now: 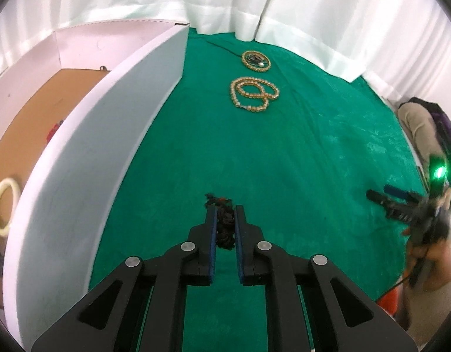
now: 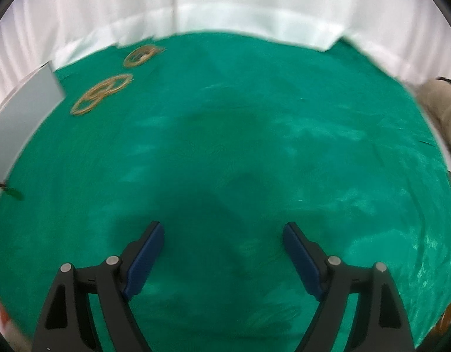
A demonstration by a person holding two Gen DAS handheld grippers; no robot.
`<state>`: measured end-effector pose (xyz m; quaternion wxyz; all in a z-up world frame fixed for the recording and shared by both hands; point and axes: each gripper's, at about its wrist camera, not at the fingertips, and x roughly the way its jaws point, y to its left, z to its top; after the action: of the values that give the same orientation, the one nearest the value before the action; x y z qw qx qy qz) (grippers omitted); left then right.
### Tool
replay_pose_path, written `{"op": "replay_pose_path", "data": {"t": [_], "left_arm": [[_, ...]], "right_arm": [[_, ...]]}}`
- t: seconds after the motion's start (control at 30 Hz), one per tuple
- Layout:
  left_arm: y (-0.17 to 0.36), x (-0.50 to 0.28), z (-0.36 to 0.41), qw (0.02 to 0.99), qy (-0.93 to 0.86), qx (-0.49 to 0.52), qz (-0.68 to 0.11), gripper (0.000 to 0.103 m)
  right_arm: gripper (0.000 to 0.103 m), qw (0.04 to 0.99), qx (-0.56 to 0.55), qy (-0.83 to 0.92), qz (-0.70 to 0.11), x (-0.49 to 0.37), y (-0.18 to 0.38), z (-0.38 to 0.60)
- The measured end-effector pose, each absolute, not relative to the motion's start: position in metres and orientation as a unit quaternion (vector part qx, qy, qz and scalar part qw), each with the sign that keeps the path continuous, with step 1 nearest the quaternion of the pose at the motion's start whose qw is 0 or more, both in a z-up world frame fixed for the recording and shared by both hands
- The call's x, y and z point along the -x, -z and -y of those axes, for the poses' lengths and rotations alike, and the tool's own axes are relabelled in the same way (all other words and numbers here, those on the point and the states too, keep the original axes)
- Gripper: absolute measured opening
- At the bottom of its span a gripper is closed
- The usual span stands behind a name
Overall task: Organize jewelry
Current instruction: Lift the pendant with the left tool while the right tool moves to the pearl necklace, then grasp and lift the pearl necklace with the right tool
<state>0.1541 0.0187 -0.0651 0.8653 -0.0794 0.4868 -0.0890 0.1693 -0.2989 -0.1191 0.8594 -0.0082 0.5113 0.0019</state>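
Observation:
My left gripper (image 1: 225, 209) is shut on a dark beaded bracelet (image 1: 224, 228) with reddish bits, held above the green cloth (image 1: 298, 161) beside the white box (image 1: 87, 152). Inside the box, on its brown floor, lies a pale ring bangle (image 1: 3, 202). On the cloth farther off lie a golden bead necklace (image 1: 253, 94) and a golden bangle (image 1: 256, 61) with small pieces inside it. In the right wrist view both show blurred at upper left: the necklace (image 2: 100, 94) and the bangle (image 2: 141, 55). My right gripper (image 2: 223, 230) stands open over bare cloth, with nothing between its fingers.
White curtains (image 1: 225, 0) hang along the far edge of the cloth. The box's tall white wall (image 1: 113, 135) stands left of my left gripper. A person's hand (image 1: 427, 252) holds the other gripper at the right, under a green light (image 1: 439, 172).

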Motion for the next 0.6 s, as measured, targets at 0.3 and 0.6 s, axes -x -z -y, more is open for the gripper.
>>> {"op": "replay_pose_path", "data": {"t": [0.3,0.6], "left_arm": [[0.07,-0.145,-0.023,0.863,0.098,0.094,-0.487,0.009],[0.074,-0.145,-0.026,0.861,0.101,0.099,-0.489,0.009]], "right_arm": [[0.083,0.844,0.004,-0.158,-0.512,-0.284,0.079,0.224],[0.063,0.835,0.108,-0.219,-0.493,-0.362,0.109,0.141]]}}
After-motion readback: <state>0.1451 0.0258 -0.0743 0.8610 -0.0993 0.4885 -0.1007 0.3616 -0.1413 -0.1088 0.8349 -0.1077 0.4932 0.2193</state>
